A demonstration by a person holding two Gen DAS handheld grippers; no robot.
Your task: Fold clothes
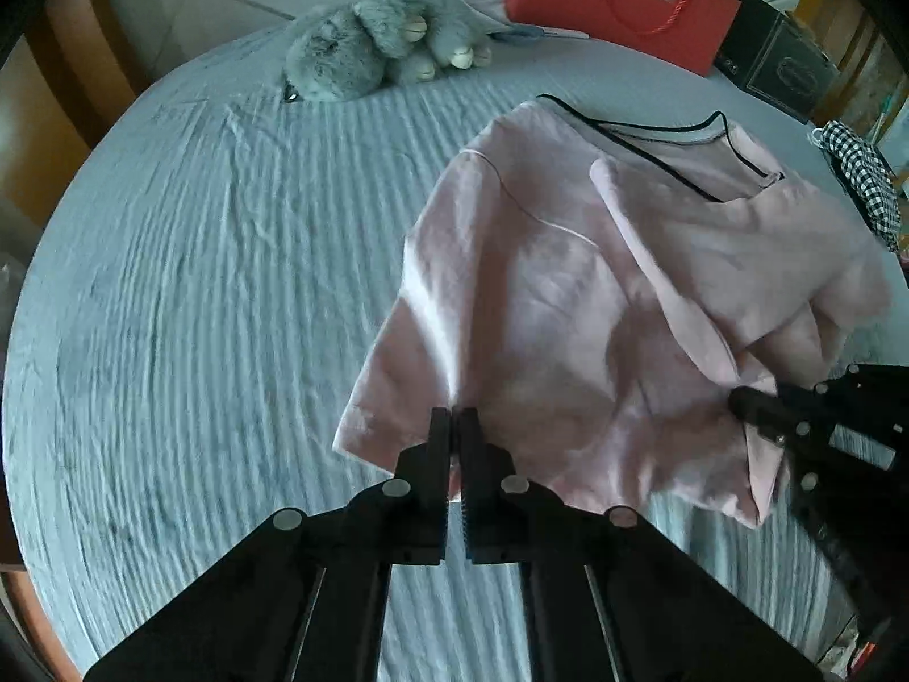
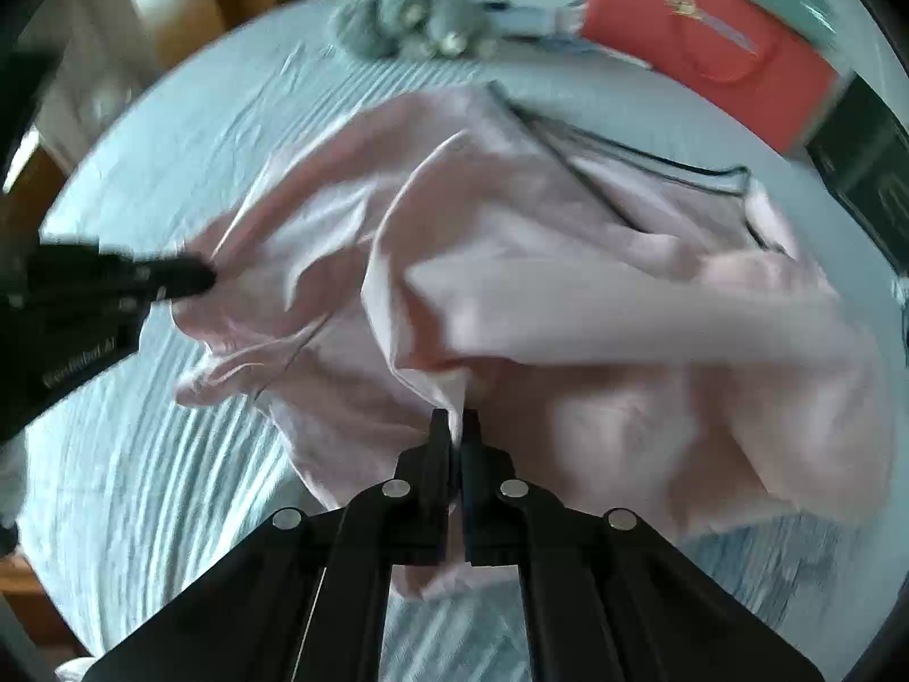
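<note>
Status: folding is under way, not complete. The pink garment [image 1: 568, 295] lies on the bed [image 1: 199, 284], partly doubled over. One side panel is already turned across the body; its black-trimmed neckline [image 1: 653, 136] sits at the far end, away from both tools. The near hem is bunched and lifted, not flat. Remaining work, by judgement: carry the held hem toward the neckline, lay it down, and smooth the loose folds.

Left hand-held gripper [image 1: 454, 426]: jaws fully closed, pinching the near hem of the garment at its left corner. Cloth fans out directly beyond the fingertips.

Right hand-held gripper [image 2: 454, 426]: jaws fully closed on a gathered ridge of the same hem. The cloth rises in a peak from the fingertips. This view is motion-blurred, so fine detail of the grip is uncertain.

Clearances:
- Left of the left hand-held gripper: open ribbed bedsheet, free for moving.
- Far beyond it: a grey plush toy [image 1: 386, 40], well apart from the garment.
- Far right beyond both tools: a red gift bag [image 1: 619, 5] and a dark box [image 1: 778, 62], near the neckline end.
- Right of the garment's far corner: a checked cloth [image 1: 863, 182], just beside the garment.
- The bed edge curves close on the left; a wooden frame [image 1: 74, 57] lies past it.
</note>
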